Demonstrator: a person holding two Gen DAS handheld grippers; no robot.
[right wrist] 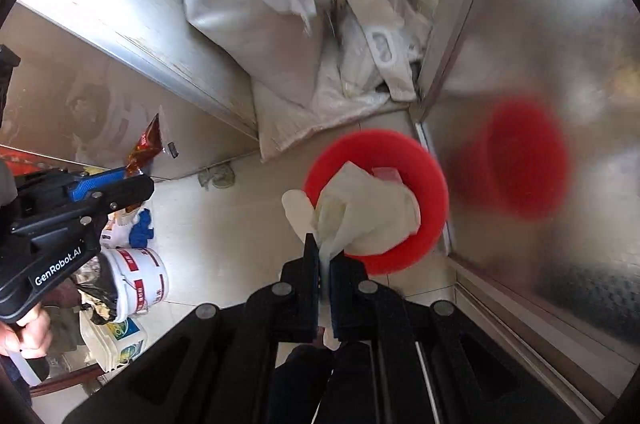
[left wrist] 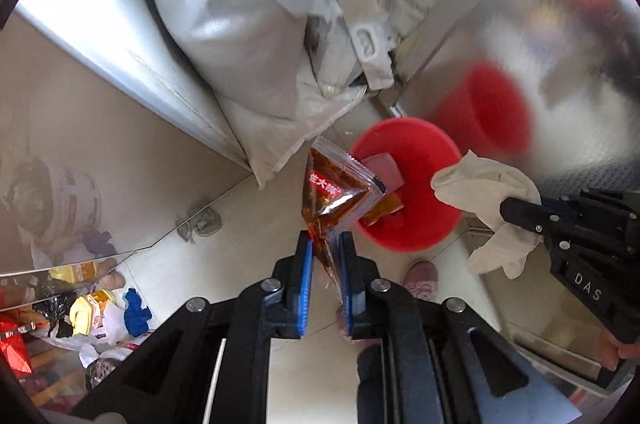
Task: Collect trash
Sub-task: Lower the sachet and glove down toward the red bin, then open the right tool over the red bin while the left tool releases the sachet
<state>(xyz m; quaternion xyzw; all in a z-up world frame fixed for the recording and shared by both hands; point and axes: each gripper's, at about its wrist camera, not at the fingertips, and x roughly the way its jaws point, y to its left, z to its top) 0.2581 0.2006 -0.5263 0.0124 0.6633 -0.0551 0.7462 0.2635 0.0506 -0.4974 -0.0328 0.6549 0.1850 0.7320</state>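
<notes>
My left gripper (left wrist: 325, 244) is shut on a clear sauce packet (left wrist: 336, 196) with red-brown contents; it hangs just left of a red bin (left wrist: 424, 160) on the floor. My right gripper (right wrist: 325, 252) is shut on a crumpled white tissue (right wrist: 360, 208), which hangs over the red bin (right wrist: 428, 180). In the left wrist view the right gripper (left wrist: 508, 212) comes in from the right with the tissue (left wrist: 480, 180) over the bin's rim. In the right wrist view the left gripper (right wrist: 140, 180) shows at the left with the packet (right wrist: 148, 144). Scraps of paper lie inside the bin.
White woven sacks (left wrist: 240, 24) are piled in the corner behind the bin. A shiny metal panel (left wrist: 540, 44) on the right mirrors the bin. At the left stand a white bucket (right wrist: 136, 280), bottles and bags. A slippered foot (left wrist: 420, 276) shows below the bin.
</notes>
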